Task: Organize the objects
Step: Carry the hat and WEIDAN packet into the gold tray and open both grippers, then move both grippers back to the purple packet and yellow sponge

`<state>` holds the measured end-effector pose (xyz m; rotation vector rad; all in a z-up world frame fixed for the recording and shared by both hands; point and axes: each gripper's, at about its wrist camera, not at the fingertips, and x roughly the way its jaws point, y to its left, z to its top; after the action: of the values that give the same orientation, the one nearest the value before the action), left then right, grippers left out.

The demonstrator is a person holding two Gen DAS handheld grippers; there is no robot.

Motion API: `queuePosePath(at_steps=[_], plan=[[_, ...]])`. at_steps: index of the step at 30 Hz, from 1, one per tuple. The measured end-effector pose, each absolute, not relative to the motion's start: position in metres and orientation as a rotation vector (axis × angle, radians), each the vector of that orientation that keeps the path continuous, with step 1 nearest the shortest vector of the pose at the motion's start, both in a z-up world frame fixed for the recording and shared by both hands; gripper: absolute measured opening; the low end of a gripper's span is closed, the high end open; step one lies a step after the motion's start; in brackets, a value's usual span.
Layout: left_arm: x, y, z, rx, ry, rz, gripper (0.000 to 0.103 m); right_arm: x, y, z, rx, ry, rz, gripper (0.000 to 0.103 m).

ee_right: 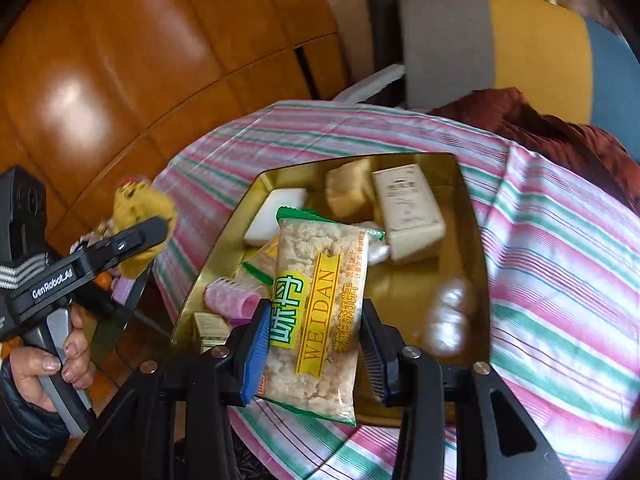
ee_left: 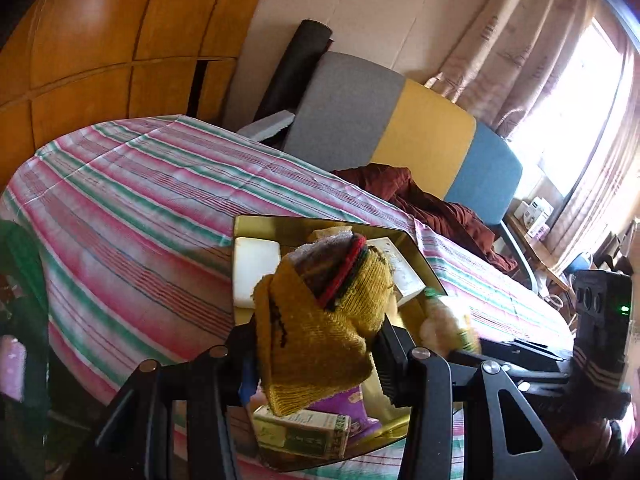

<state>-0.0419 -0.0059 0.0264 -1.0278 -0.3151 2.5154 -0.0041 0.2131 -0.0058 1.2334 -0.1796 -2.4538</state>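
My left gripper (ee_left: 316,354) is shut on a yellow knitted sock (ee_left: 320,320) with a red and green cuff, held above the near end of the gold tray (ee_left: 256,226). In the right wrist view the same gripper (ee_right: 132,240) sits left of the tray with the sock (ee_right: 140,208). My right gripper (ee_right: 314,354) is shut on a clear snack packet (ee_right: 316,300) with a yellow "WEIDAN" label, held over the tray's near edge (ee_right: 480,280). The tray holds a white soap bar (ee_right: 276,216), a cream box (ee_right: 408,208), a pink hair roller (ee_right: 230,298) and white wrapped sweets (ee_right: 448,316).
The tray lies on a pink, green and white striped cloth (ee_left: 140,200) over a table. A grey, yellow and blue chair (ee_left: 400,128) with a dark red garment (ee_left: 432,204) stands behind. Orange wooden cabinets (ee_right: 140,60) stand to the left. A curtained window (ee_left: 568,92) is at the right.
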Motion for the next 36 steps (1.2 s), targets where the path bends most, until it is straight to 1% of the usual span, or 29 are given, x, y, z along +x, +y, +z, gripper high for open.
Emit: queuePosePath(at_steps=[2,3,5,12,16,17,18,19,23,26,28,31,33,36], plan=[[-0.045,0.000,0.027,-1.025,-0.304,2.508,0.047,-0.007,0.203,-0.011,1.248,-0.115,-2.437,0.045],[-0.048,0.004,0.027,-1.025,-0.299,2.504,0.047,-0.007,0.199,-0.014,1.255,-0.094,-2.426,0.049],[-0.052,0.010,0.027,-1.030,-0.286,2.501,0.047,-0.007,0.191,-0.022,1.281,-0.077,-2.388,0.052],[-0.070,0.034,0.031,-1.020,-0.228,2.490,0.048,0.000,0.198,-0.034,1.327,-0.147,-2.381,0.052],[-0.087,0.055,0.035,-0.980,-0.163,2.521,0.052,0.006,0.207,-0.029,1.322,-0.165,-2.415,0.053],[-0.092,0.059,0.036,-0.973,-0.154,2.526,0.056,0.004,0.207,-0.028,1.321,-0.171,-2.421,0.053],[-0.101,0.065,0.034,-0.973,-0.136,2.518,0.067,0.005,0.209,-0.027,1.319,-0.177,-2.427,0.053],[-0.108,0.069,0.032,-0.985,-0.129,2.526,0.074,0.006,0.210,-0.027,1.318,-0.183,-2.436,0.053],[-0.122,0.073,0.022,-1.054,-0.131,2.521,0.074,0.008,0.215,-0.029,1.331,-0.201,-2.449,0.053],[-0.117,0.061,0.017,-1.081,-0.187,2.523,0.075,0.012,0.217,-0.031,1.336,-0.213,-2.454,0.054],[-0.109,0.055,0.014,-1.088,-0.192,2.539,0.075,0.013,0.220,-0.031,1.335,-0.229,-2.461,0.054],[-0.090,0.049,0.010,-1.085,-0.151,2.562,0.075,0.016,0.222,-0.030,1.328,-0.240,-2.476,0.055],[-0.080,0.047,0.008,-1.078,-0.118,2.578,0.075,0.017,0.222,-0.028,1.324,-0.235,-2.493,0.060],[-0.063,0.048,0.007,-1.065,-0.083,2.596,0.076,0.021,0.223,-0.026,1.316,-0.221,-2.517,0.061]])
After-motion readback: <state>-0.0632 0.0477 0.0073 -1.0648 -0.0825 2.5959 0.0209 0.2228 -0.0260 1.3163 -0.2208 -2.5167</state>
